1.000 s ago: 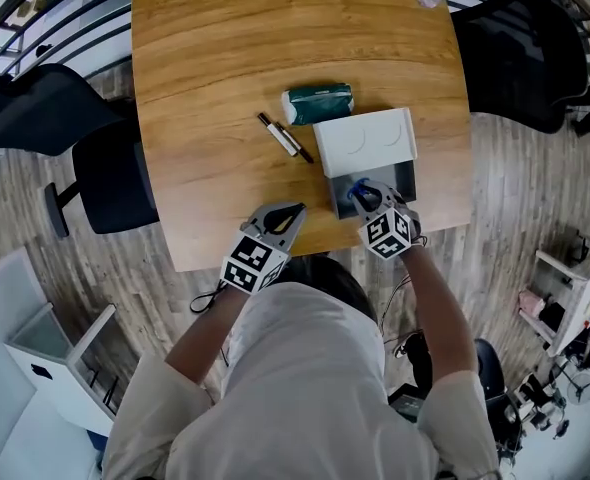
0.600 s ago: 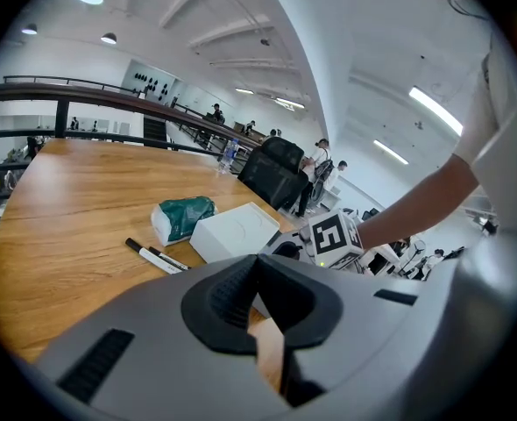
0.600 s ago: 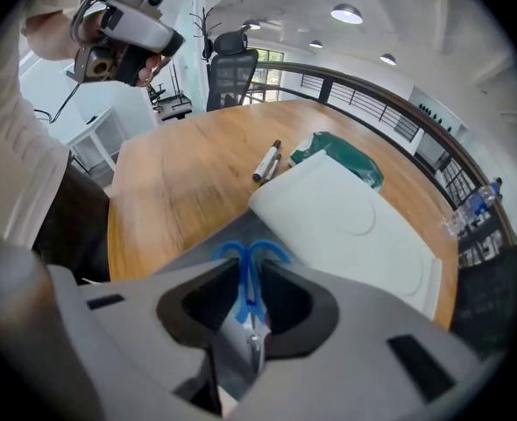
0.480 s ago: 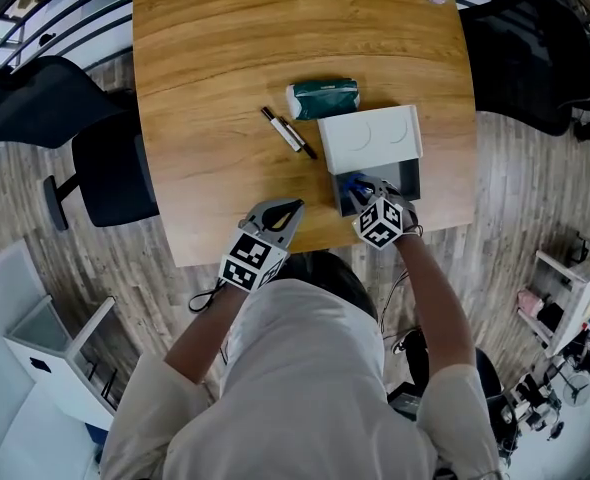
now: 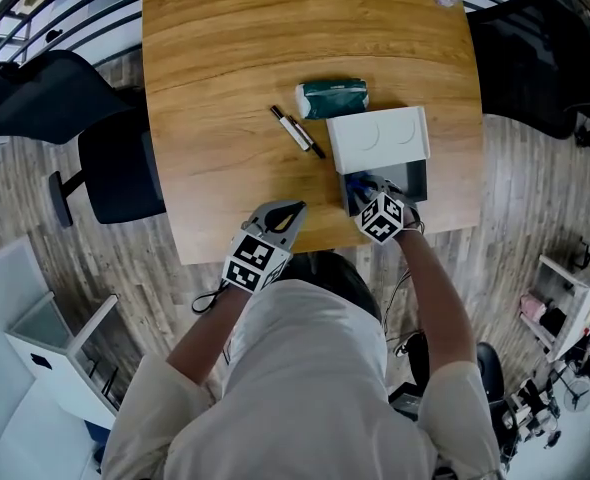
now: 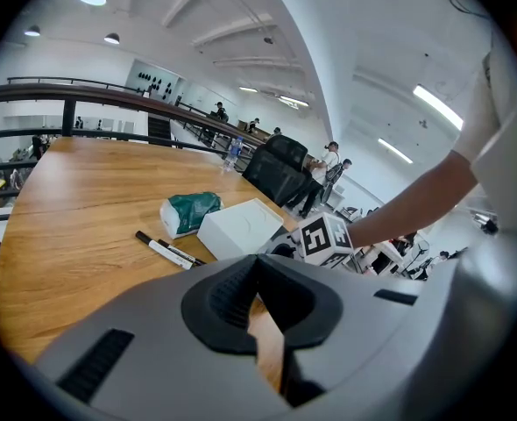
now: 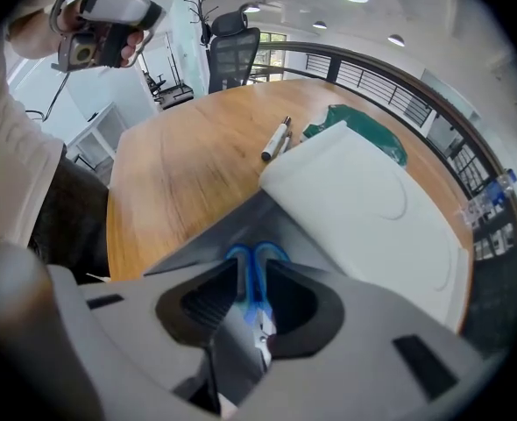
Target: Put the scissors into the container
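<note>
The right gripper [image 5: 372, 194] is pinching the scissors [image 7: 257, 298], its jaws pressed onto them just behind the blue handle loops. The scissors lie along the gripper's own line: the loops point forward, away from the person, and the bare metal blades run back between the jaws. They are already over the open near part of the container [image 5: 415, 178], a grey box whose white lid [image 5: 379, 138] is slid to the far side and covers the rest. The blue loops sit just beside the lid's near edge, low in the opening. Whether they touch the grey floor cannot be told. The next move therefore looks like a short drop or a plain release rather than a reach, with care that the loops do not catch under the lid. The scissors look small, with thin blue plastic handles and short bright blades. The left gripper [image 5: 290, 211] is the farther one; it hangs over the near edge of the table [image 5: 225, 88], well apart from the container, its jaws pressed together at the tips on nothing. Two pens [image 5: 297, 131] and a green packet [image 5: 332, 98] lie beyond, clear of the work
</note>
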Motion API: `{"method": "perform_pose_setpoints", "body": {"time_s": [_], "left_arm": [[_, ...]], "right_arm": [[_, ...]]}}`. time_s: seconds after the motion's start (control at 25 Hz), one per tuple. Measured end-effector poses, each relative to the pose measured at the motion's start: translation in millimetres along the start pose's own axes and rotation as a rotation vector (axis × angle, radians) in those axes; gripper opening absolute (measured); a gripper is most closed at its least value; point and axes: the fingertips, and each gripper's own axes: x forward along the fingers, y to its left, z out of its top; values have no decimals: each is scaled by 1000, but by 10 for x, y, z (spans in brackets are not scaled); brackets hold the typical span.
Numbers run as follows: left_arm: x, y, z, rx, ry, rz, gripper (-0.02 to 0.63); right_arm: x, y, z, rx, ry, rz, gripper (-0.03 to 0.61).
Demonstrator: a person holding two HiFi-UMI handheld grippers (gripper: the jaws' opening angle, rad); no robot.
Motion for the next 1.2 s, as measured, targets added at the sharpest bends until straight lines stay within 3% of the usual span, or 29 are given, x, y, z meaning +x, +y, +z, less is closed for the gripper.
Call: {"method": "perform_pose_setpoints", "body": {"time_s": [0.36, 0.64, 0.92, 1.2], "left_arm": [[-91, -48, -19, 22, -15, -4, -8], [-140, -301, 116, 60, -47, -25, -8], [-199, -694, 255, 108, -67, -26, -8], [-194, -1309, 442, 147, -119, -12, -8]], "right_arm": [[-238, -49, 63, 51, -40, -56, 89], [-620, -98, 31, 154, -105, -106, 89], [-1272, -115, -9, 285, -252, -154, 82], [-2089, -27, -115, 316, -424, -227, 64]]}}
